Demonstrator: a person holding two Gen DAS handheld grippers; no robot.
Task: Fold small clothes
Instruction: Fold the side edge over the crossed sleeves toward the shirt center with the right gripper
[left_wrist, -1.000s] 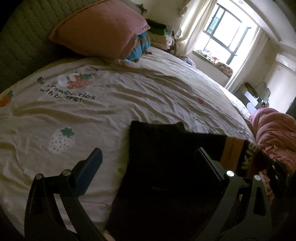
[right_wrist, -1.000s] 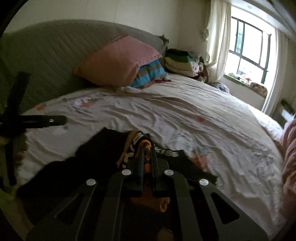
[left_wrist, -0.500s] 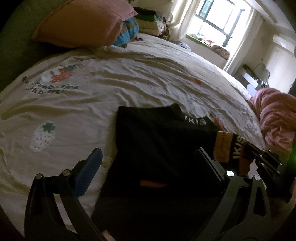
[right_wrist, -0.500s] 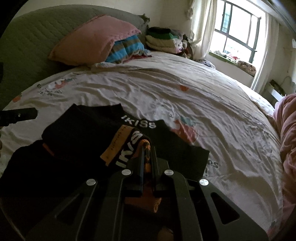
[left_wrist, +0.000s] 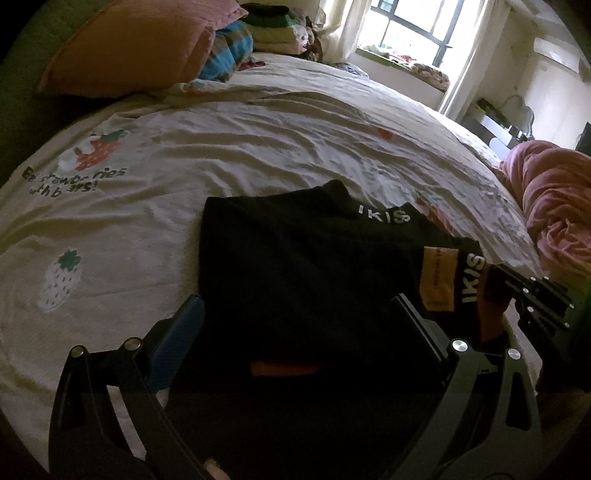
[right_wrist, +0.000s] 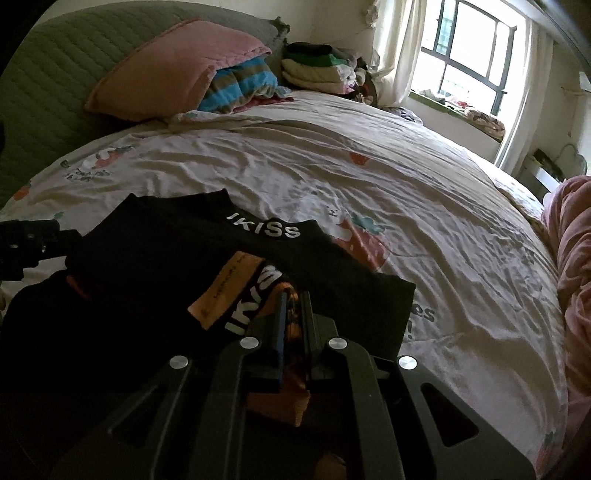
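Daylight from the window (right_wrist: 469, 70) at the far right falls across a bed (right_wrist: 424, 206) with a cream strawberry-print sheet; a pink pillow (right_wrist: 173, 70) and a stack of folded laundry (right_wrist: 317, 68) sit at the far end, and a pink quilt (left_wrist: 557, 206) is bunched at the right edge.

The black garment (left_wrist: 295, 266) lies on the near part of the bed, spread mostly flat, with white "IKISS" lettering along its far right edge. Its long axis appears to run from the near edge of the bed toward the far end, and the lettered band points to the far right.

The right gripper (right_wrist: 293, 306) is pressed together, pinching a lifted fold of the black garment where the orange label (right_wrist: 225, 291) and inner orange fabric show. This corner is raised and turned over onto the body of the cloth. The left gripper (left_wrist: 295, 317) is spread wide, hovering over the near left portion of the garment and holding nothing.

Assessment: a fold is in progress, with the right side being carried across toward the left. The next move likely calls for laying that held edge down squarely on the flat layer, then releasing it. The left gripper could pin the cloth so the lower layer does not drag.
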